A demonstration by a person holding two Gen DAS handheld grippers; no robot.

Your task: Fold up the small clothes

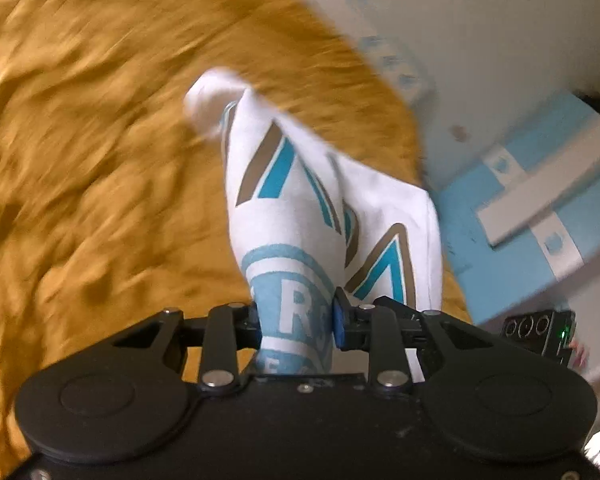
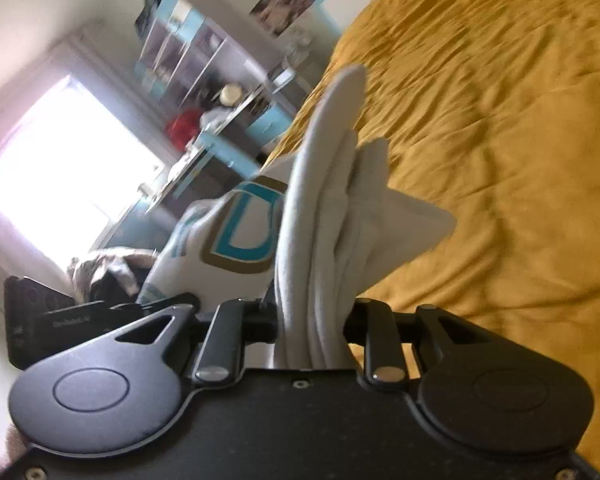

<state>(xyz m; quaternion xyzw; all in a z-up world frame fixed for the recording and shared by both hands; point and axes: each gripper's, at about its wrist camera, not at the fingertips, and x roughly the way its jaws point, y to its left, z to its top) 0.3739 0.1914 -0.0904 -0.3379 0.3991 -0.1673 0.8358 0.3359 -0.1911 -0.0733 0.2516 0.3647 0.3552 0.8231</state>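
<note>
A small white garment with teal and tan printed letters [image 1: 300,200] hangs lifted above the mustard-yellow bedspread [image 1: 100,140]. My left gripper [image 1: 296,320] is shut on a printed edge of it, the cloth bunched between the blue pads. In the right wrist view the same white garment [image 2: 332,200] stands up in folds from my right gripper [image 2: 312,332], which is shut on its plain white edge. Its printed side [image 2: 240,236] stretches leftward toward the left gripper's black body [image 2: 60,320]. The pictures are blurred by motion.
The yellow bedspread [image 2: 500,160] spreads wide under both grippers. Blue and white furniture [image 1: 540,200] stands beside the bed. A shelf unit [image 2: 204,64] with small items and a bright window [image 2: 68,168] lie beyond.
</note>
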